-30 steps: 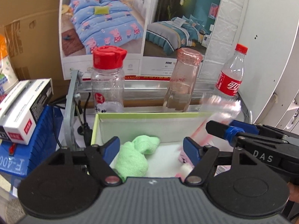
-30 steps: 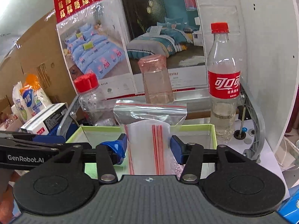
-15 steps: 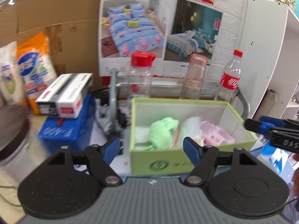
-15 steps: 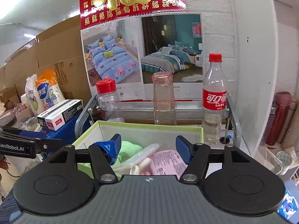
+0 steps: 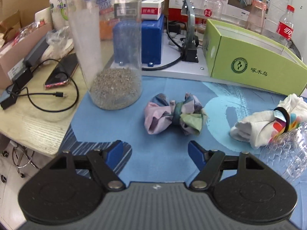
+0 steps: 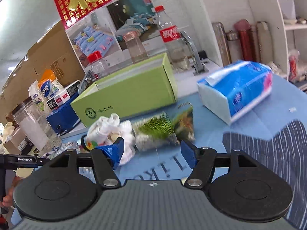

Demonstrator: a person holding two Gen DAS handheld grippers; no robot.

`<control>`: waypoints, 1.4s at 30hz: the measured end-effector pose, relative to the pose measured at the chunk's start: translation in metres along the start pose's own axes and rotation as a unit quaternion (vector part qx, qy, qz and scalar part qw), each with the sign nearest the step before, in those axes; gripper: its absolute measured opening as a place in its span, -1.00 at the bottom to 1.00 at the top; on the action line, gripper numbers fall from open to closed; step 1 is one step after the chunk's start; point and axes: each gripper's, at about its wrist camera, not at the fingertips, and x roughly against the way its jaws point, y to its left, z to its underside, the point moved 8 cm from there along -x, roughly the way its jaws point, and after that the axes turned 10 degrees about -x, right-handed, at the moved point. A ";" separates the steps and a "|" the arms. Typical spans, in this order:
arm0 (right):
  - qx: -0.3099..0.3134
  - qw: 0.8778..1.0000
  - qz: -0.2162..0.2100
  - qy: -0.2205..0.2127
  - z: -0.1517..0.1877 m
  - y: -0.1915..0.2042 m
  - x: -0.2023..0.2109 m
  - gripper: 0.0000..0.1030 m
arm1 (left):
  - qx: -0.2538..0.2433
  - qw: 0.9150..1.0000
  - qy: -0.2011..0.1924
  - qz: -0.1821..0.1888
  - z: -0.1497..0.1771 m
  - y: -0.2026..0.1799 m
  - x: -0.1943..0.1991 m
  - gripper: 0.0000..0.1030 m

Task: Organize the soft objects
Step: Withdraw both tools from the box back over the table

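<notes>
A: Tongs first. Left tongs (image 5: 155,150) released, nothing between them, poised short of the pastel cloth bundle (image 5: 173,114).

B: Right tongs (image 6: 152,150) also spread and bare, facing the grass-print packet (image 6: 163,131) in front of the green box (image 6: 126,97).

A: White sock roll (image 5: 266,123) sits just left of that packet, also outside the box.

B: Box contents can't be seen from here, so I'd judge three soft pieces still unsorted.

Lighting, as I read it: bright, even, soft shadows. Right wrist view smeared by motion, worst on the tissue pack (image 6: 238,90); glare whitens the ceiling far left of it. Left wrist view sharp; fisheye bends both views' edges.
</notes>
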 end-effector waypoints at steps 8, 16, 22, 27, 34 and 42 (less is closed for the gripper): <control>0.034 0.999 0.010 0.001 -0.013 0.008 -0.009 0.01 | 0.049 0.999 -0.012 0.006 -0.045 -0.019 -0.018 0.45; 0.045 0.998 0.005 0.034 0.000 0.008 -0.023 0.02 | -0.016 0.984 -0.025 0.177 -0.085 -0.088 -0.010 0.45; 0.036 0.999 0.010 0.029 -0.005 0.001 -0.025 0.03 | -0.113 0.950 -0.024 0.290 -0.119 -0.161 0.017 0.45; 0.022 0.999 0.007 0.024 -0.007 -0.005 -0.020 0.03 | -0.255 0.929 -0.002 0.267 -0.120 -0.220 0.009 0.46; 0.043 0.999 0.015 0.020 -0.015 -0.005 -0.012 0.04 | -0.328 0.899 0.089 0.276 -0.110 -0.231 -0.039 0.47; 0.064 0.998 0.007 0.011 -0.024 0.005 -0.009 0.06 | -0.232 0.949 0.059 0.204 -0.117 -0.155 -0.034 0.48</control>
